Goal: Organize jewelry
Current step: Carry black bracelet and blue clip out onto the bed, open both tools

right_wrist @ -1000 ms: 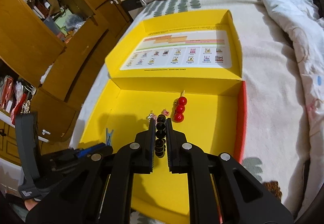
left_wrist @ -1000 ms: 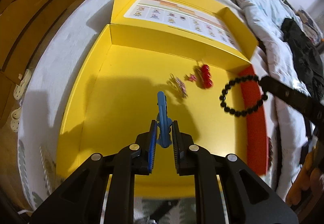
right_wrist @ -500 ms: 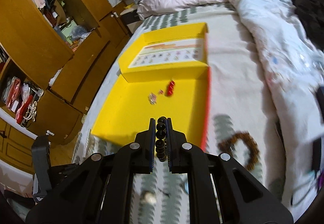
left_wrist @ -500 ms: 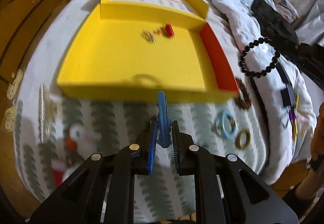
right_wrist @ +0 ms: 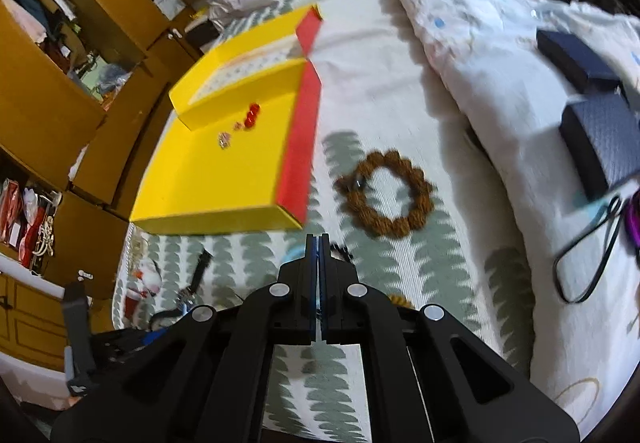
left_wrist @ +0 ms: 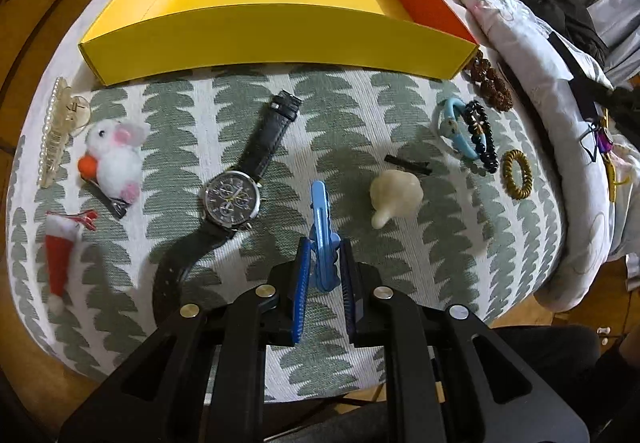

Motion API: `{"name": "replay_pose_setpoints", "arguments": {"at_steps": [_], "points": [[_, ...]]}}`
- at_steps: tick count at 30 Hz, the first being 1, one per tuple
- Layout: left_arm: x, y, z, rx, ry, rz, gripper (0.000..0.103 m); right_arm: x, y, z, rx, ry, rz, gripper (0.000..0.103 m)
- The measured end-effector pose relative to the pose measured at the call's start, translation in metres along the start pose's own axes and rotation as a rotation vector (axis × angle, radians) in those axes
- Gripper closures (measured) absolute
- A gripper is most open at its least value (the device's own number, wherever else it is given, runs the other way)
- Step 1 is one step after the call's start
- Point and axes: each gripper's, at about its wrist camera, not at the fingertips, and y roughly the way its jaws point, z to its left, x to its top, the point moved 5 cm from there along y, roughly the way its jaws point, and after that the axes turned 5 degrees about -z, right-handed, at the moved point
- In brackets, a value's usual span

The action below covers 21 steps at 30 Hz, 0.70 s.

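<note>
The yellow box (left_wrist: 280,31) is cut off at the top edge of the left wrist view. Motion blur smears the brown bead bracelet (right_wrist: 386,199). The trinket (right_wrist: 224,139) beside the red beads (right_wrist: 252,114) is too small to identify.

We see warm indoor light from overhead, bright on the yellow box (left_wrist: 280,31), with soft shadows on the bedspread (left_wrist: 360,115). The left view is sharp; the right is motion-smeared (worst around the brown bead bracelet (right_wrist: 386,199)). Fisheye bending darkens both edges.
</note>
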Motion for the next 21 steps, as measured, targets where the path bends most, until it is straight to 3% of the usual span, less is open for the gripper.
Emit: {"name": "replay_pose_setpoints", "arguments": {"at_steps": [14,16,21], "points": [[-0.001,0.023,0.006,0.051,0.01,0.031,0.087,0.0,0.023,0.011,0.018,-0.025,0.017,0.099],[-0.001,0.025,0.005,0.056,0.007,0.037,0.082,0.0,0.025,0.013,0.017,-0.03,0.017,0.096],[0.003,0.02,0.001,0.054,0.015,0.019,0.06,0.002,0.026,0.017,0.028,-0.034,0.006,0.094]]}}
